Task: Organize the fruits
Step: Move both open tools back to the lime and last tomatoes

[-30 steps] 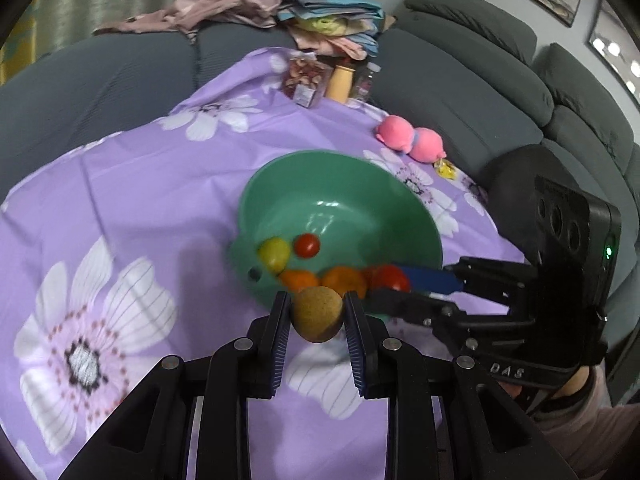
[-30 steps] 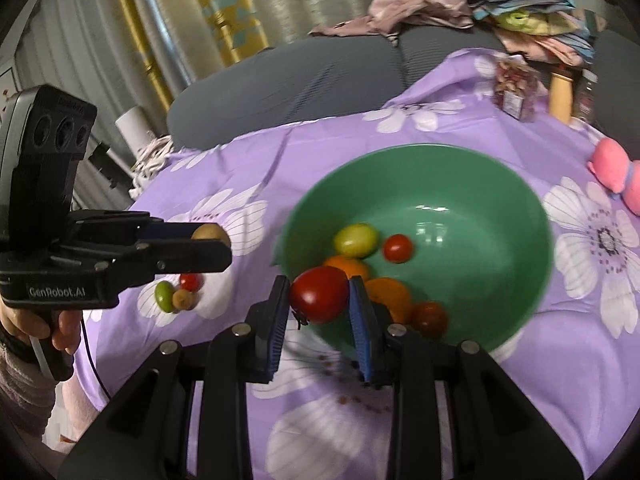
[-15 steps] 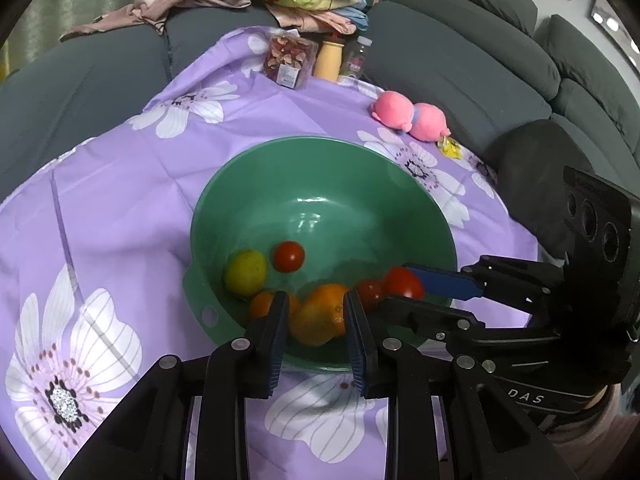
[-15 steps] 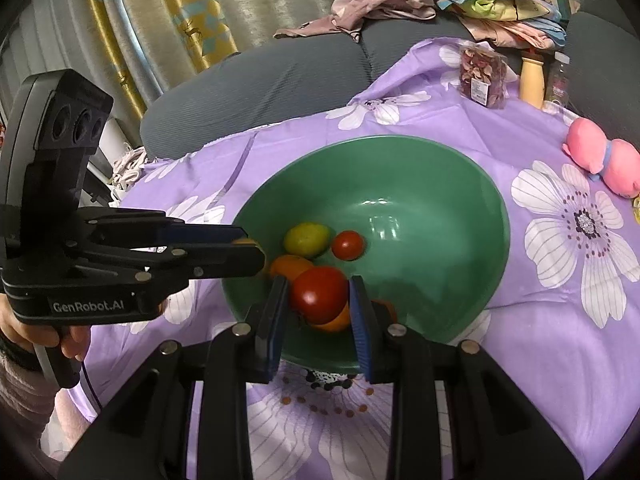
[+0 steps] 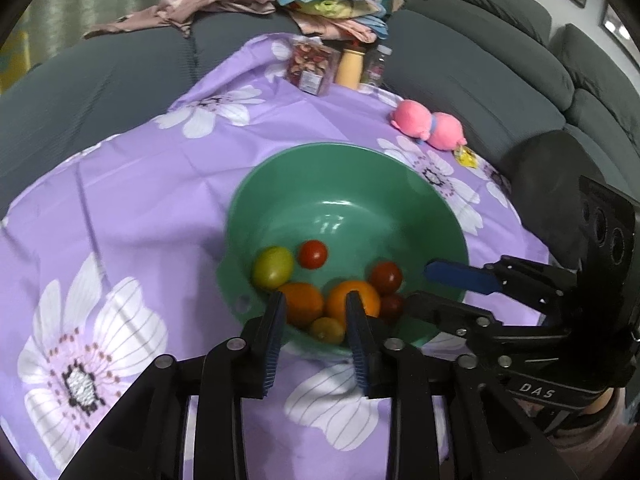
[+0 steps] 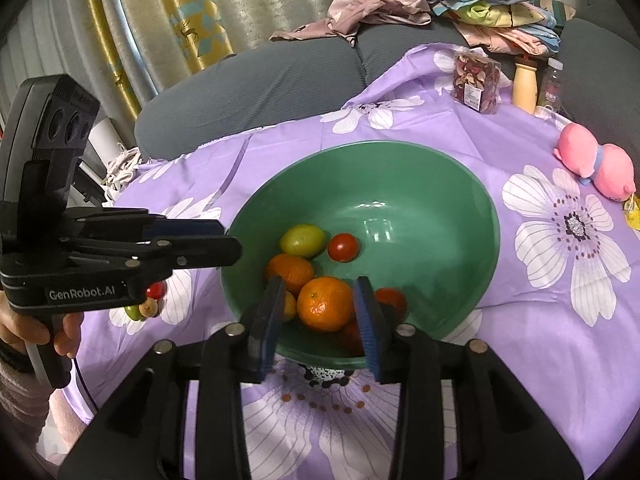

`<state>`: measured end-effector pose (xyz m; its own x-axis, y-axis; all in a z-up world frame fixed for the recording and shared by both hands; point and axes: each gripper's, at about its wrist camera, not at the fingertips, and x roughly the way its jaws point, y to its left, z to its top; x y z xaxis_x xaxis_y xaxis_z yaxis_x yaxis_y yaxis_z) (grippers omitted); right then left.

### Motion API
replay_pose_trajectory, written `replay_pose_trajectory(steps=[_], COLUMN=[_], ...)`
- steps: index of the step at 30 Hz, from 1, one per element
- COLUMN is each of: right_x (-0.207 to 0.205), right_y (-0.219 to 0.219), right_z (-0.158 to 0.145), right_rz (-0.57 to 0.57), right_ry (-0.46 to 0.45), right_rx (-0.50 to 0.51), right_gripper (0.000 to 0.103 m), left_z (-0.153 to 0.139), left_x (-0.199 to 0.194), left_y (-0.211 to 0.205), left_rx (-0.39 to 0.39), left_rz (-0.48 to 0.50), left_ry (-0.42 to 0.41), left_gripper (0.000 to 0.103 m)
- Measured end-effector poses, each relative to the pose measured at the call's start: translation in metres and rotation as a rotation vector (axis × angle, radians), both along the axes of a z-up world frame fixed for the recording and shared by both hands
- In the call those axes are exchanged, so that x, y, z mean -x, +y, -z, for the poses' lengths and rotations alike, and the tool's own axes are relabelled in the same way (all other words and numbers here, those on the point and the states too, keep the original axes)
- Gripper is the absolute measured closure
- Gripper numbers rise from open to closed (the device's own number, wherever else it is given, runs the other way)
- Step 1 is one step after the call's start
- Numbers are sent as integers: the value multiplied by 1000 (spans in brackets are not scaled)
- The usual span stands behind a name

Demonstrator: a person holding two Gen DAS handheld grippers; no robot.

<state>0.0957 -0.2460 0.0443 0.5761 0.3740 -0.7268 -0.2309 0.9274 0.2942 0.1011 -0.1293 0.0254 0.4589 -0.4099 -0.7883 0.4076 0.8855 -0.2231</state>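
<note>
The bowl is set on the cloth, and the fruits are gathered in its near part. Three small fruits are left on the cloth left of the bowl. A plush toy is placed right of it, jars behind it.

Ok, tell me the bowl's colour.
The bowl is plain green; the right wrist view shows it best.

green bowl: upright on purple cloth | fruits: oranges, tomatoes, green one clustered at bottom
</note>
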Motion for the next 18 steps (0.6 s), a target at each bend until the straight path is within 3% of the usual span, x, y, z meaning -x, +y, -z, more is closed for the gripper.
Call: replay_pose_trajectory(steps=[1,3,7,10,18], right_x=[1,3,7,10,21], right_y=[1,3,7,10,29], right_z=[-1,-4,-10,-15,-29], right_rz=[0,-1,-7,-14,-38], right_ry=[-3,-8,-21,-31,-64], right_rx=[2,7,13,20,41], right_gripper=[59,58,56,54,38], left_z=[0,-1,0,0,5], left_x=[1,6,16,27,59], left_y=[3,11,30,49,91], left_rx=[1,1,-10,-15,-26], left_rz=[-9,-28,-71,-118,-215], left_ry=[-1,-2,0,1,12], left_gripper=[54,44,41,26,19])
